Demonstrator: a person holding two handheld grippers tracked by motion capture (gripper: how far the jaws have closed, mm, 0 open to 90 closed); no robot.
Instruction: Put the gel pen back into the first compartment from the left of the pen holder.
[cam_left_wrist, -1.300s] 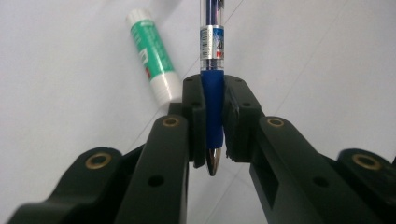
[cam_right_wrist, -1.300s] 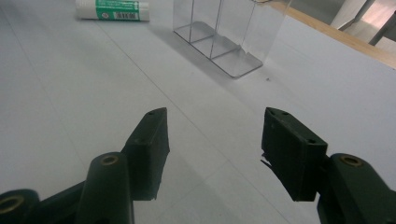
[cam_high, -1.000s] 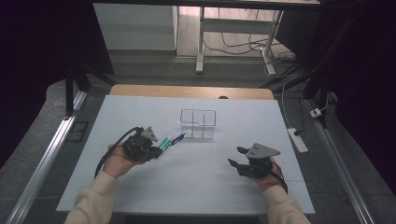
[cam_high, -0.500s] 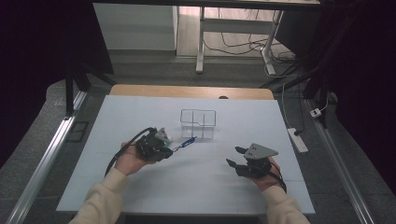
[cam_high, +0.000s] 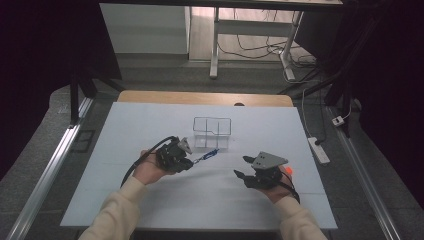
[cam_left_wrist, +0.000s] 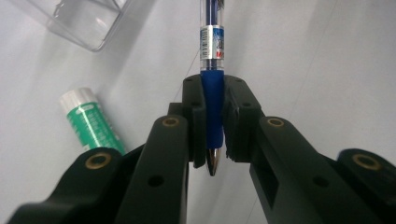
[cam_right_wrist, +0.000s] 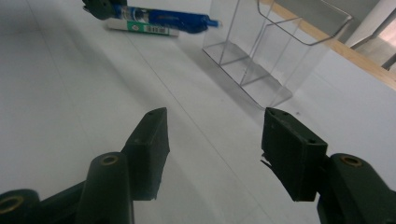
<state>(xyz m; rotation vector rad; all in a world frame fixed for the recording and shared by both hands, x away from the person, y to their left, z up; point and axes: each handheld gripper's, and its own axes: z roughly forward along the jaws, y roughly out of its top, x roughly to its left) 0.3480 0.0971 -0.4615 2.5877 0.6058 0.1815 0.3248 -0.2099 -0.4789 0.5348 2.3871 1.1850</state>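
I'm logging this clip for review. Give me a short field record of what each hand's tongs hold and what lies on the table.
left tongs: shut on blue pen, tip toward the camera
right tongs: open, nothing between them
clear organizer: upright on white table, compartments look empty
green-labelled tube: lying on the table beside the left tongs

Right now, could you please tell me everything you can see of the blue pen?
The blue pen is a ballpoint with a clear plastic barrel, a printed silver band, a dark blue rubber grip and a metal tip. The left gripper is shut on that grip, tip pointing back toward the hand. In the high view the pen slants toward the clear organiser.
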